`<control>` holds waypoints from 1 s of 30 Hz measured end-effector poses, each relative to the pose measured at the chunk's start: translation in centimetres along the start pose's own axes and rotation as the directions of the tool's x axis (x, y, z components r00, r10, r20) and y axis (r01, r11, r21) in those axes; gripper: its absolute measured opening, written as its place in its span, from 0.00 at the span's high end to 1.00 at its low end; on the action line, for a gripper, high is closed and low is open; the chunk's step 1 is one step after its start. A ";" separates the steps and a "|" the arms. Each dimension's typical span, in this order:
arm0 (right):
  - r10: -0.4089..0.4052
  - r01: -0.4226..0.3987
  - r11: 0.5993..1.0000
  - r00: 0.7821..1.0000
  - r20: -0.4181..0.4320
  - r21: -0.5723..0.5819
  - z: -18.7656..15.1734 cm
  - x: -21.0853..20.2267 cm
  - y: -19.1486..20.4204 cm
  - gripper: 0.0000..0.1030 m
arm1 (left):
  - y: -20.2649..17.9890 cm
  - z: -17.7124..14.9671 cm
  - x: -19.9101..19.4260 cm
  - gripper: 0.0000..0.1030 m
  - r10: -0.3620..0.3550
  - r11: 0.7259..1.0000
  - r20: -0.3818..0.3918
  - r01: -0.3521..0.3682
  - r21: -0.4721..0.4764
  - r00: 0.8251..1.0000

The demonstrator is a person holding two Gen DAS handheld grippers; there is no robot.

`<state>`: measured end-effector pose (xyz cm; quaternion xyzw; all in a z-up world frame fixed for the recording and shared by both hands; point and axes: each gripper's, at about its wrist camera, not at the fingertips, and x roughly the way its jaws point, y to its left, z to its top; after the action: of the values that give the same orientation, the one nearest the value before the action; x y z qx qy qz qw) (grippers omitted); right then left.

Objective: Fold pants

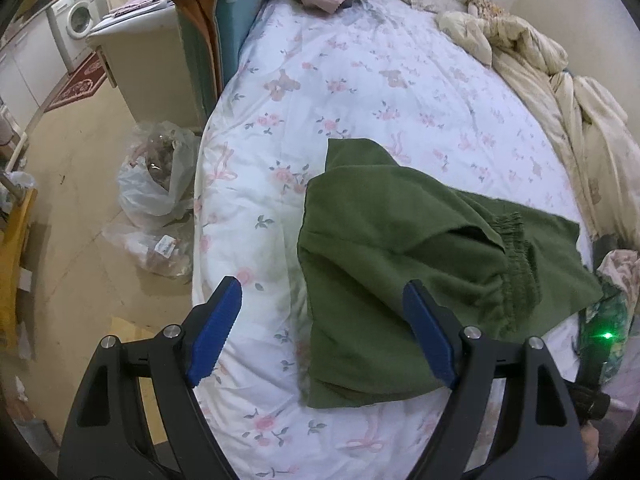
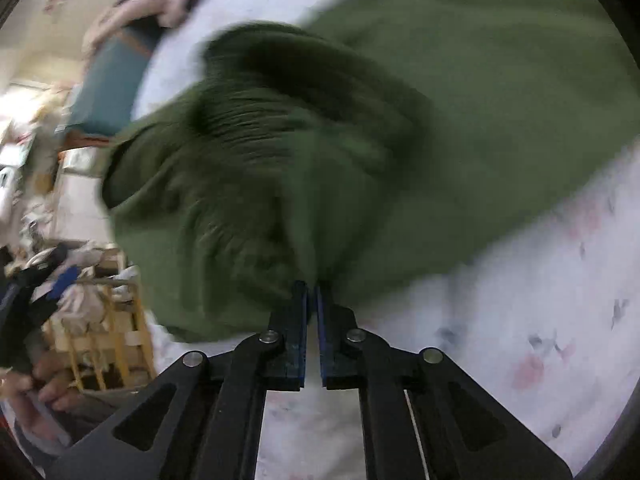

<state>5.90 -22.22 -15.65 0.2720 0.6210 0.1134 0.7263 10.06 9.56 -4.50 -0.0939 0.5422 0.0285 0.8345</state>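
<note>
**Right gripper pinches the waistband end; the fold is underway**

The right gripper (image 2: pixel 312 292) is clenched on a bunch of green cloth, its blue pads nearly meeting with fabric gathered between the tips. What it holds looks like the elastic waistband edge of the pants (image 1: pixel 400 264), though this view is smeared with motion blur and the exact spot of the pinch is hard to read. The left gripper (image 1: pixel 324 328) hangs released above the bed, its jaws standing wide with nothing between them; one pad sits over the white floral sheet (image 1: pixel 360 80), the other over the near part of the garment.

The pants lie on the sheet near the bed's front edge, already doubled into a rough block, with the gathered waistband (image 1: pixel 516 264) raised and rumpled on the right-hand side.

The step in hand seems to be carrying the waistband end across to make another fold. The next move likely calls for laying that edge flat and square on the lower layer, with the left gripper pinning or smoothing the cloth.
</note>
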 end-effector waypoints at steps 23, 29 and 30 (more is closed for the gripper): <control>-0.039 0.103 0.945 0.978 0.205 -0.309 9.1 1.7 5.5 1.00 | -1.8 -0.3 2.7 0.22 0.071 0.995 -0.055 -0.067 0.079 0.996; 0.101 -0.061 0.958 0.986 0.131 -0.279 9.9 -0.7 5.8 0.91 | -1.7 0.3 3.7 0.22 0.059 0.994 -0.070 -0.052 0.099 0.996; 0.122 -0.076 0.956 0.981 0.149 -0.284 9.9 -2.3 5.3 0.91 | -2.0 0.6 4.0 0.22 0.055 0.993 -0.079 -0.046 0.111 0.995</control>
<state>15.86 -21.50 -10.13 0.2071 0.5224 0.2124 0.7994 12.52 7.53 -7.65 -0.0356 0.5789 0.0158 0.8144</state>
